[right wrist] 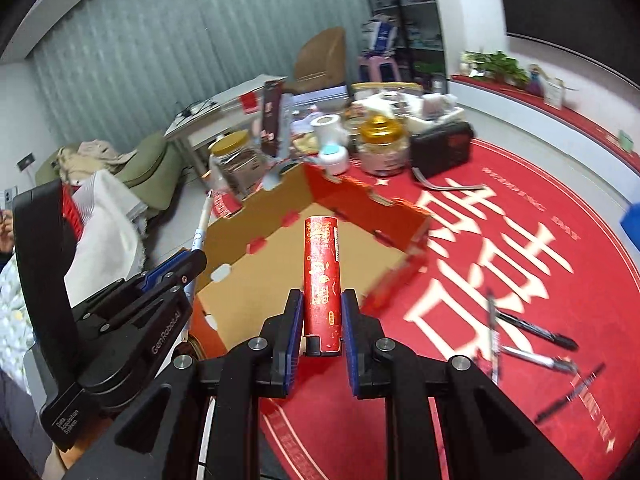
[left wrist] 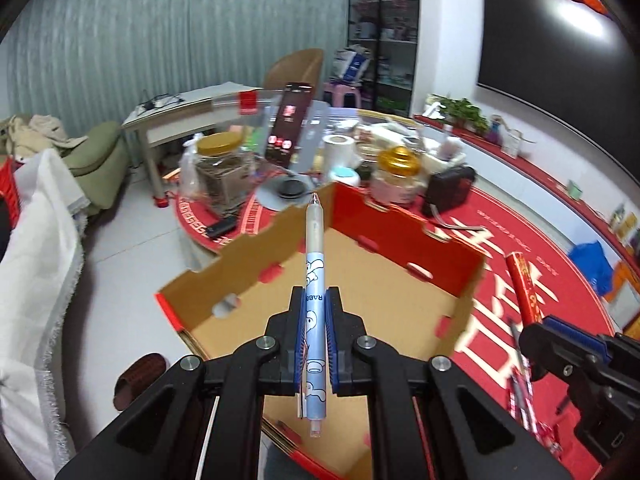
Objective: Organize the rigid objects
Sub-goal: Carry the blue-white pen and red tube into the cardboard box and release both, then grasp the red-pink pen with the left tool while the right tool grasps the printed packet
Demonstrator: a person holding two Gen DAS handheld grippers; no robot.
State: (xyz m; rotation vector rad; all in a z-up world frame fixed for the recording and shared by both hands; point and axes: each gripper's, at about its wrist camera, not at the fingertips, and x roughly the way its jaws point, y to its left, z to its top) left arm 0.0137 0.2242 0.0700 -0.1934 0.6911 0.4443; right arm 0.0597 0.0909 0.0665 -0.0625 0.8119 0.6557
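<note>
The left gripper (left wrist: pixel 315 330) pinched a pale blue cartoon-printed pen (left wrist: pixel 314 308) between its blue pads, the pen pointing forward above the open, red-lined brown cardboard box (left wrist: pixel 248 296). The right gripper (right wrist: pixel 320 322) clamped a red cylindrical tube with gold print (right wrist: pixel 321 276), held lengthwise over the box's near edge (the box interior looked bare where visible). To the right, several black and silver pens (right wrist: pixel 536 338) lay scattered on the round red cloth with white characters (right wrist: pixel 520 240), well apart from the box.
</note>
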